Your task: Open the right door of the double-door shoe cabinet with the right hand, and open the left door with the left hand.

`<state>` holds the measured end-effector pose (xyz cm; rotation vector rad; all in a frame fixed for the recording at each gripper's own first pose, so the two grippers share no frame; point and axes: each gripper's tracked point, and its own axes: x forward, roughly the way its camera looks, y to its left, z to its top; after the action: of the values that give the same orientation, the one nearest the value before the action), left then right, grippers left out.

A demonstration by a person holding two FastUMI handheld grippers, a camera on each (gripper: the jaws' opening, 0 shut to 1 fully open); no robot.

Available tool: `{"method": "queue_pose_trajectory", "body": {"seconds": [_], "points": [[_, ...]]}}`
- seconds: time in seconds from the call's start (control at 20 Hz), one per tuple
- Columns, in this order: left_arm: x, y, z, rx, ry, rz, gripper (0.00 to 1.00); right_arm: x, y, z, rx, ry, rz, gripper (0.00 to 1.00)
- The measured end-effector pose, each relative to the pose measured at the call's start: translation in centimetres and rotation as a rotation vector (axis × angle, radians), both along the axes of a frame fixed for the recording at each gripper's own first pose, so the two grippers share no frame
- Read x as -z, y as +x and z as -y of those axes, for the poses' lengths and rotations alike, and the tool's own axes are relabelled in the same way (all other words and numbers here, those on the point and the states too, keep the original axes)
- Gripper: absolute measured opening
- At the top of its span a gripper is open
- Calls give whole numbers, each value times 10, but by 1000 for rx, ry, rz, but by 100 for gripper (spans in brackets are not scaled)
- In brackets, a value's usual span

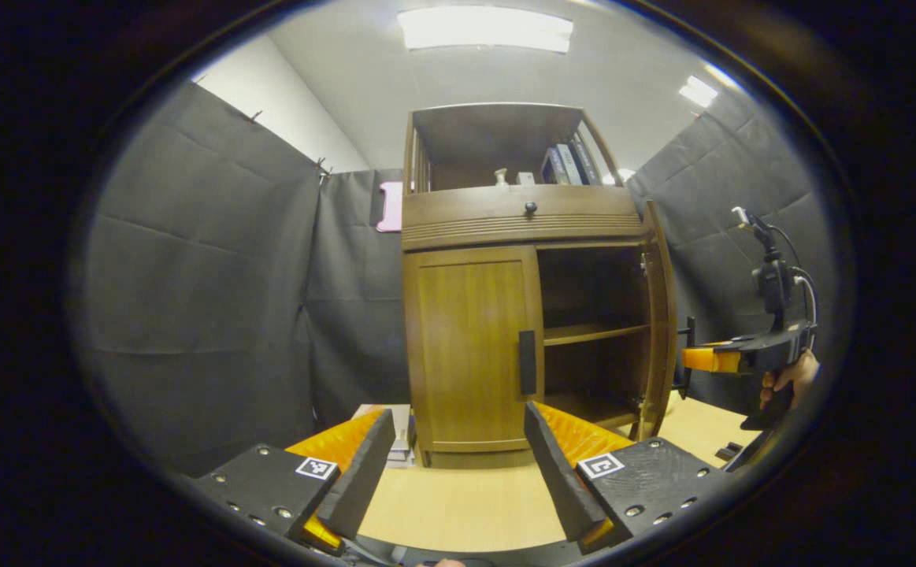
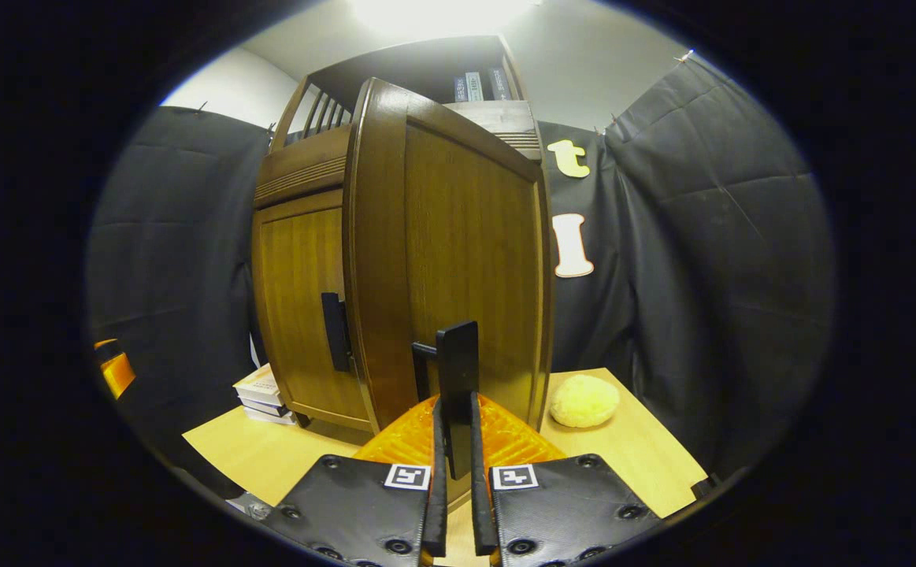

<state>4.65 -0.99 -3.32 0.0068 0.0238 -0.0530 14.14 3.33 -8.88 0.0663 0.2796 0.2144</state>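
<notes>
Right gripper (image 2: 455, 472): fingers drawn close together, pinching the dark handle (image 2: 458, 370) of the right door (image 2: 465, 260) from both sides. In the left gripper view this gripper (image 1: 690, 358) sits at the edge of that door (image 1: 657, 315), held by a hand (image 1: 792, 378).

Right door: swung well out from the shoe cabinet (image 1: 521, 228), edge-on in the left gripper view; inner shelf (image 1: 591, 332) exposed.

Left gripper (image 1: 458, 465): fingers spread wide, holding nothing, in front of the cabinet and apart from it, above the light wooden table (image 1: 458, 504).

Left door (image 1: 469, 346): closed, flush with the frame; its dark vertical handle (image 1: 528, 362) lies at its inner edge, beside the opened bay.

Other items: stacked books (image 2: 261, 390) beside the cabinet's left foot; pale fluffy ball (image 2: 584, 400) on the table to its right; books on the top shelf (image 1: 568, 165).

Step in hand, as judged: right door appears opened or nearly so; left door not yet begun.

Next move calls for: advancing the left gripper to the left handle, straddling it with both fingers, closing, then pulling outward along the hinge arc.
</notes>
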Motion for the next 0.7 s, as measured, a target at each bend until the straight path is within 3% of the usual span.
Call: {"method": "queue_pose_trajectory", "body": {"seconds": [0.1, 0.35, 0.7], "points": [[0, 5, 9, 21, -2, 3, 95, -2, -1, 17, 34, -5, -1, 11], [1, 9, 30, 63, -6, 9, 95, -8, 6, 61, 111, -2, 1, 14], [5, 28, 56, 112, -17, 2, 95, -8, 10, 96, 158, -46, 5, 10]]}}
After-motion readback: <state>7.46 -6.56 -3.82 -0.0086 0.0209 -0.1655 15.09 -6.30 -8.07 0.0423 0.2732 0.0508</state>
